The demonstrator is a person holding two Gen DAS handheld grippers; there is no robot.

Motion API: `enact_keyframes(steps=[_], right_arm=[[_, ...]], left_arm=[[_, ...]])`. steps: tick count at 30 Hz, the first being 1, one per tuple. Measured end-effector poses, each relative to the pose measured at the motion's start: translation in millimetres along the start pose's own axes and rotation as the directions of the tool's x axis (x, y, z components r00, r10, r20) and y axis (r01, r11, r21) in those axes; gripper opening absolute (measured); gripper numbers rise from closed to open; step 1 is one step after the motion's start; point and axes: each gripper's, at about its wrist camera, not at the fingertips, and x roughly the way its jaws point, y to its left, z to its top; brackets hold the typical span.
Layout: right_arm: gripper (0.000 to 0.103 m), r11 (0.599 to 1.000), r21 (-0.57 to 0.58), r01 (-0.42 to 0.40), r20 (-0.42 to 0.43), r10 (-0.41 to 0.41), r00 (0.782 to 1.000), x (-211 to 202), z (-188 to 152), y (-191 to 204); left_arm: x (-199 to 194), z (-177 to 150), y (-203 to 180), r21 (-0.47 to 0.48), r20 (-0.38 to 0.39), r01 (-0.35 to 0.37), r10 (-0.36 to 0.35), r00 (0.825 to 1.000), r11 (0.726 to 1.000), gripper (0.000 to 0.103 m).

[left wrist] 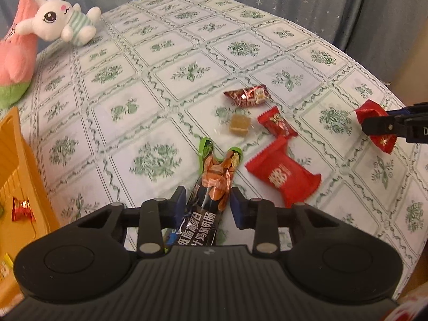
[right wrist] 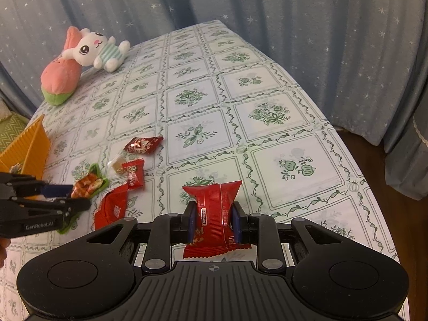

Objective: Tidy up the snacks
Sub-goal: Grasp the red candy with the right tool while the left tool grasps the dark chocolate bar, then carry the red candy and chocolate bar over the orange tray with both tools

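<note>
Each camera sits just behind its own gripper and looks forward and steeply down along the fingers at the table (left wrist: 187,53). The left view is close over the candies (left wrist: 278,157), with the orange bin (left wrist: 24,165) at its left edge. The right view looks from further right, probably a little higher. Both share the candies, the plush toys (right wrist: 88,53) at the far corner, the curtain (right wrist: 294,26), and each other's gripper at a side edge.
</note>
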Motion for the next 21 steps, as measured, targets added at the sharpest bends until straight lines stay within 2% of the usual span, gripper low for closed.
enact_keyframes(steps=[7,13,21], right_arm=[[0.027,1.0,-0.007,-0.004,0.004,0.004,1.0,-5.0,-2.4,-2.0],[0.027,1.0,-0.007,-0.005,0.008,0.005,1.0,-10.6,-6.1,-4.9],[0.027,0.999,-0.02,-0.027,0.017,0.027,0.999,-18.4,-8.6,-2.4]], left_arm=[[4.6,2.6,-4.3,0.006,0.005,-0.018,0.018,1.0,1.0,0.035],[4.6,2.5,-9.2,0.021,0.017,-0.03,0.03,0.999,0.999,0.028],[-14.5,-9.7,-11.3,-0.01,0.044,-0.002,0.002,0.999,1.0,0.027]])
